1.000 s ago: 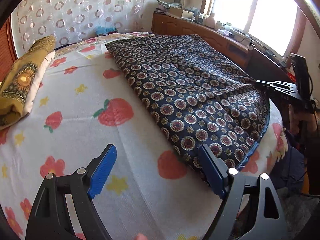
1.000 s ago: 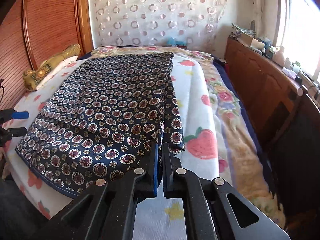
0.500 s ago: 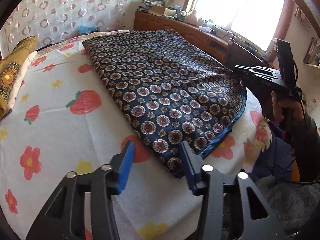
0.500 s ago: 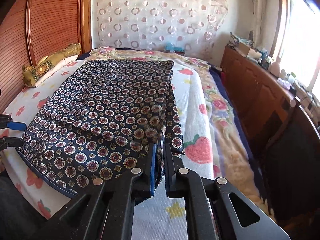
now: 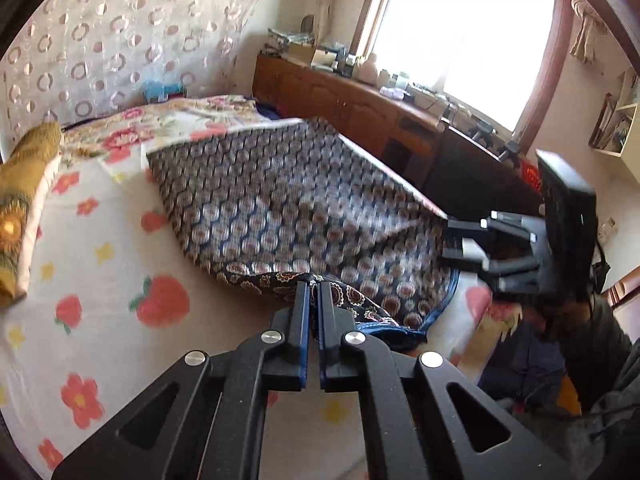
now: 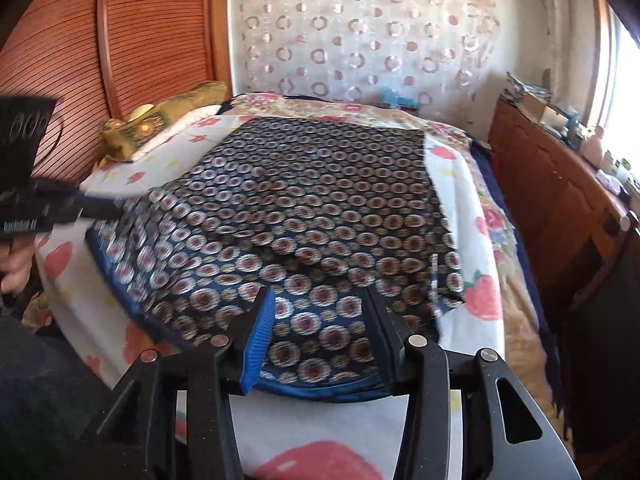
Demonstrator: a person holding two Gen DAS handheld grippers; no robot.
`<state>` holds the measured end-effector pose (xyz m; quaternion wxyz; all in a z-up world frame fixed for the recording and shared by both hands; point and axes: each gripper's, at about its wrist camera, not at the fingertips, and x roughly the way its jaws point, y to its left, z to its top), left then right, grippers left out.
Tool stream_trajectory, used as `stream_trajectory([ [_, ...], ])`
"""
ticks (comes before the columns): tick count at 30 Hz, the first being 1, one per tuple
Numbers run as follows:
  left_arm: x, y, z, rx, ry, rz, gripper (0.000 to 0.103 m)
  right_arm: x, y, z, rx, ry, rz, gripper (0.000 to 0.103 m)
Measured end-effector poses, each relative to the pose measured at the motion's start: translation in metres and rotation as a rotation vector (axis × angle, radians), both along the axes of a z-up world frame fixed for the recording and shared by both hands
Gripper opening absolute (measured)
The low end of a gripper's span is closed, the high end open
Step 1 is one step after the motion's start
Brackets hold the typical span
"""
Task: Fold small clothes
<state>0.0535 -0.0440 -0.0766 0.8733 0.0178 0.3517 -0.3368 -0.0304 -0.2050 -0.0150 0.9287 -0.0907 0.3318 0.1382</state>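
A dark blue cloth (image 5: 280, 200) printed with round medallions lies spread on the bed. My left gripper (image 5: 314, 286) is shut on its near corner, which is bunched and raised off the sheet. From the right wrist view the left gripper (image 6: 114, 211) pulls that corner up at the cloth's left side. My right gripper (image 6: 319, 296) hovers over the near blue-trimmed hem of the cloth (image 6: 320, 200). Its jaws are opening, with cloth under the gap but not pinched. In the left wrist view the right gripper (image 5: 449, 240) is at the cloth's right edge, fingers apart.
The cloth lies on a white bedsheet (image 5: 100, 260) with strawberries and flowers. A yellow pillow (image 5: 16, 208) lies at the far left by the wooden headboard (image 6: 140, 40). A wooden cabinet (image 6: 560, 200) with clutter runs along the window side. A hand (image 6: 16, 268) holds the left gripper.
The left gripper has closed on the cloth's near corner and risen with it. The right gripper has let go of the hem, opened, and shifted left over the cloth.
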Motion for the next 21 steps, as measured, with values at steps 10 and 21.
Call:
stream_trajectory([
  [10,0.035,-0.016,0.028,-0.014,-0.074,0.046,0.004,-0.022,0.018,0.014,0.046,-0.028,0.056,0.057],
  [21,0.044,0.002,0.023,-0.031,-0.075,0.116,0.004,0.009,-0.014,-0.022,-0.042,0.079,0.01,0.058],
])
